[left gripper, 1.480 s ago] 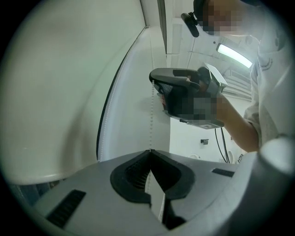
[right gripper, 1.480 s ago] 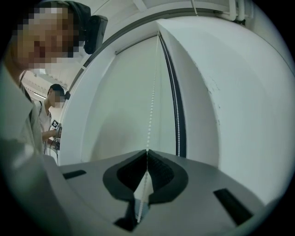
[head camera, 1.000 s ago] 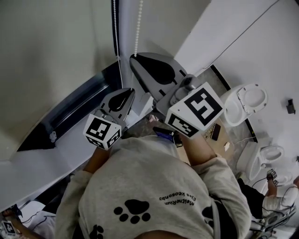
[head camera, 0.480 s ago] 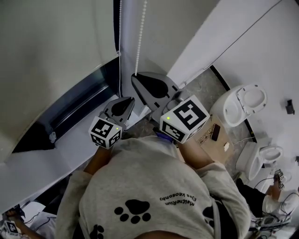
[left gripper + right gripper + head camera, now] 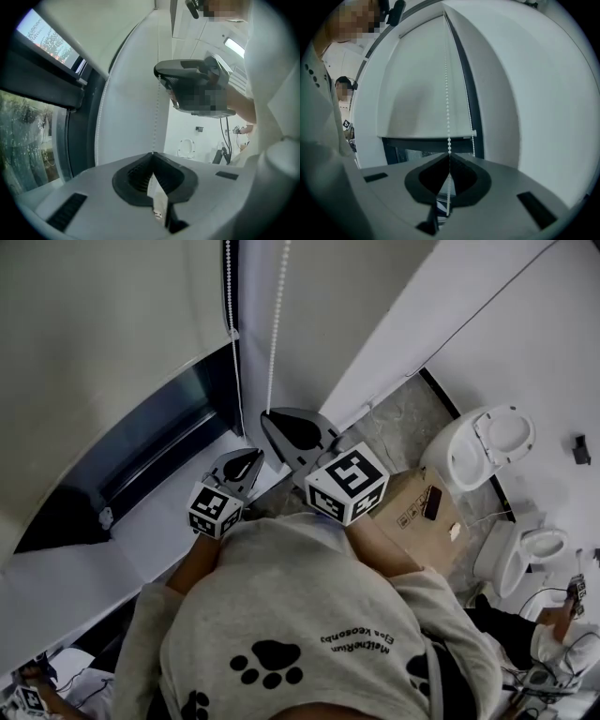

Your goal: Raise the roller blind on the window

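Claws lower, right claw [image 5: 449, 156] clamping bead chain [image 5: 448, 117] rising from its tip (left claw [image 5: 152, 154] closed)

The person wears a pale grey sweatshirt [image 5: 281, 606] with long sleeves, a black paw print [image 5: 268, 663] and black lettering. The left gripper [image 5: 253, 457] and right gripper [image 5: 269, 417] are pale grey shells with black-lined jaws — each bears a white cube with black square markers.

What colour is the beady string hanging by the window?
White. The bead chain shows best in the right gripper view.
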`<state>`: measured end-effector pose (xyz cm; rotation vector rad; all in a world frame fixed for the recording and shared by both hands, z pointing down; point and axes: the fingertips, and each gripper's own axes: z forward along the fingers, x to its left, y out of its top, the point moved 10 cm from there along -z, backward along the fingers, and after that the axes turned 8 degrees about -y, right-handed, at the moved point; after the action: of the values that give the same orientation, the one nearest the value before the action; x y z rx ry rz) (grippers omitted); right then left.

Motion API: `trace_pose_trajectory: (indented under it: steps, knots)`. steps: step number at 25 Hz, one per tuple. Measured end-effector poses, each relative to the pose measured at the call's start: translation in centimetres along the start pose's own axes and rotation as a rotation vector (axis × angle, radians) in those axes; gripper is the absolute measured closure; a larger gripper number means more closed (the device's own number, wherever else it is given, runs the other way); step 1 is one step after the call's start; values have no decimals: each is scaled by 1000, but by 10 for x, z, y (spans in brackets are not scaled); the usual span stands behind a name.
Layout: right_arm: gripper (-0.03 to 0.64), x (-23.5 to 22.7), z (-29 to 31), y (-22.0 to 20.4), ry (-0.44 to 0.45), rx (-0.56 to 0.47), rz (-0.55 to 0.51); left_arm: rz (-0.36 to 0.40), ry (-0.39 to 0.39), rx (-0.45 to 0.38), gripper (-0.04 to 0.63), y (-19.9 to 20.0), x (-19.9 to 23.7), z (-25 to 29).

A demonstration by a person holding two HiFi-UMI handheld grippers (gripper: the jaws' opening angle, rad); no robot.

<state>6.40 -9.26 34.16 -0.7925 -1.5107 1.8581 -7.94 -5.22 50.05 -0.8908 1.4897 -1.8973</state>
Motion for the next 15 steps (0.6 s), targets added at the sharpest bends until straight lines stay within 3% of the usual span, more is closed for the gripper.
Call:
trace_pose_trajectory:
  steps: [10,11,13,15]
  knots:
    - [606,3,6,-18,-11,-7,22,-5,4,-2,580,-12,5,-5]
    - [606,3,6,-19,-10,-8,26,-15,-7,-15,571,-9,3,-6]
    - [606,2,6,-21,-9,-11,29,-24,-28,-32,468,-2,2,-7]
    - [606,2,6,-21,-8,-14,25,-1,-42,-34,469,10,-2,-11]
